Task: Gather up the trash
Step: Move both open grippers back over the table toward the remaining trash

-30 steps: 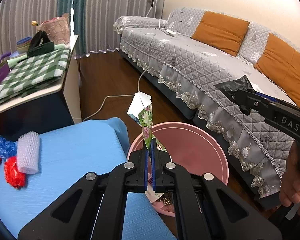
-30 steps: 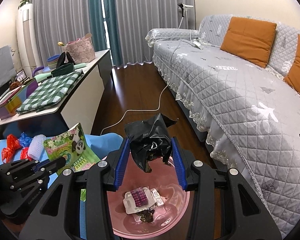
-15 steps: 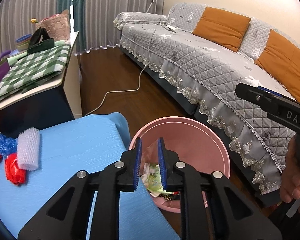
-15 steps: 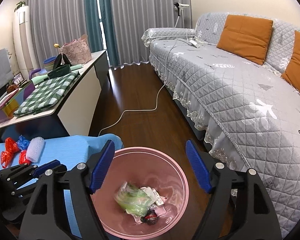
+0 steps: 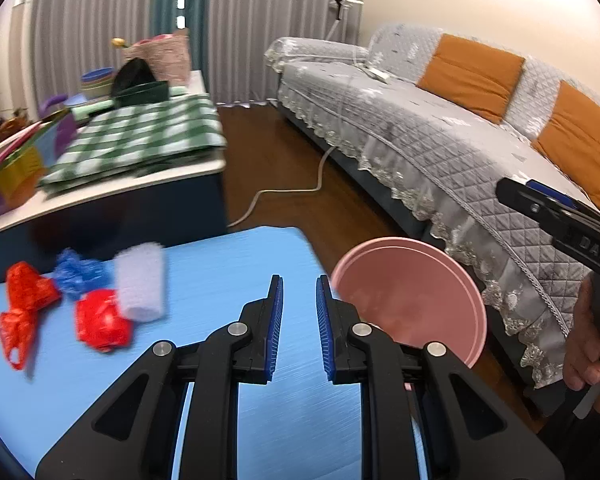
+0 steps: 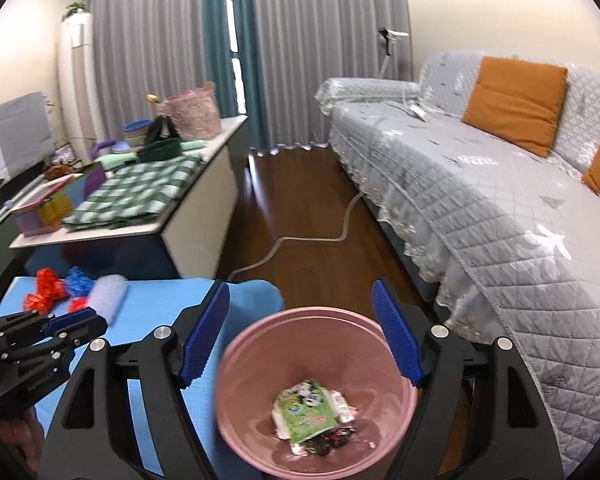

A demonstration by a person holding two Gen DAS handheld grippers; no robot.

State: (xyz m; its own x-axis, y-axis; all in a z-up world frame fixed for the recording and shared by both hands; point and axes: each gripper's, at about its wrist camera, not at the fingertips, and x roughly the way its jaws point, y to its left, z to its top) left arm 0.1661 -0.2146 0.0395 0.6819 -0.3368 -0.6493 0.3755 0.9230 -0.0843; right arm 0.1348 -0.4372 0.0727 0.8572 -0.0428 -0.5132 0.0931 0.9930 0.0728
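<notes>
A pink bin (image 6: pixel 316 392) stands on the floor beside a blue-covered table (image 5: pixel 220 272); it also shows in the left wrist view (image 5: pixel 412 292). Inside lie a green wrapper (image 6: pixel 306 410) and other scraps. On the table's left lie two red bags (image 5: pixel 100 320), a blue bag (image 5: pixel 80 274) and a white foam net (image 5: pixel 140 284). My left gripper (image 5: pixel 298 332) is open and empty over the table's right end. My right gripper (image 6: pixel 300 340) is open wide and empty above the bin.
A grey sofa (image 6: pixel 480 200) with orange cushions runs along the right. A low cabinet (image 6: pixel 148 216) with a green checked cloth and clutter stands behind the table. A white cable (image 6: pixel 300 240) lies on the wooden floor between them.
Both grippers let go of their trash, the green wrapper and the black bag, which dropped into the bin. My left gripper has swung left, over the blue table, and opened wider.
</notes>
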